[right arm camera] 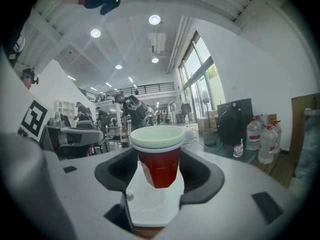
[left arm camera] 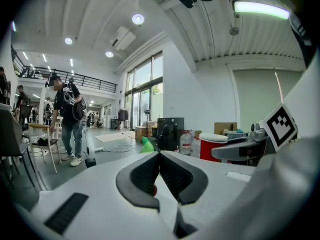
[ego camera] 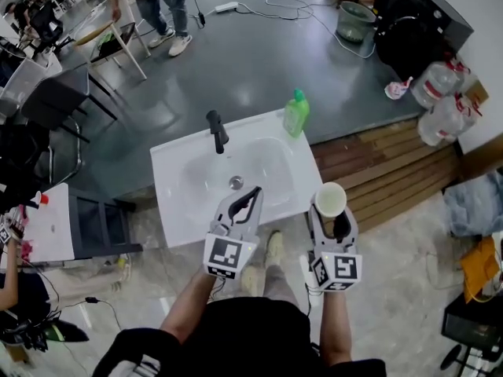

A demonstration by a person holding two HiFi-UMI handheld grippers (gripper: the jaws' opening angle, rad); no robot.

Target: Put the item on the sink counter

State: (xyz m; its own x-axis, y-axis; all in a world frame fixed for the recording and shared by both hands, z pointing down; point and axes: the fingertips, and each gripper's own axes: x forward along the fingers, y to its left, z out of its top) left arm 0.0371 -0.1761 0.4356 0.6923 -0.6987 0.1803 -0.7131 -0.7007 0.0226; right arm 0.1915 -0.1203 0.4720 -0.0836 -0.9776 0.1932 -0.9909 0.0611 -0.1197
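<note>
Your left claw (ego camera: 251, 196) is pressed together on nothing. The left gripper view shows those pads (left arm camera: 145, 176) meeting, while the head view shows it over the front edge of the white counter (ego camera: 174, 203). On that counter you have one basin (ego camera: 255, 162), one black faucet (ego camera: 216, 130) and one green bottle (ego camera: 296, 113). Your right claw (ego camera: 333, 220) pinches one cup (ego camera: 330, 199), upright, just off the counter's right edge. Only the right gripper view shows the cup (right arm camera: 159, 166) is red-walled. The head view gives just its pale inside.
</note>
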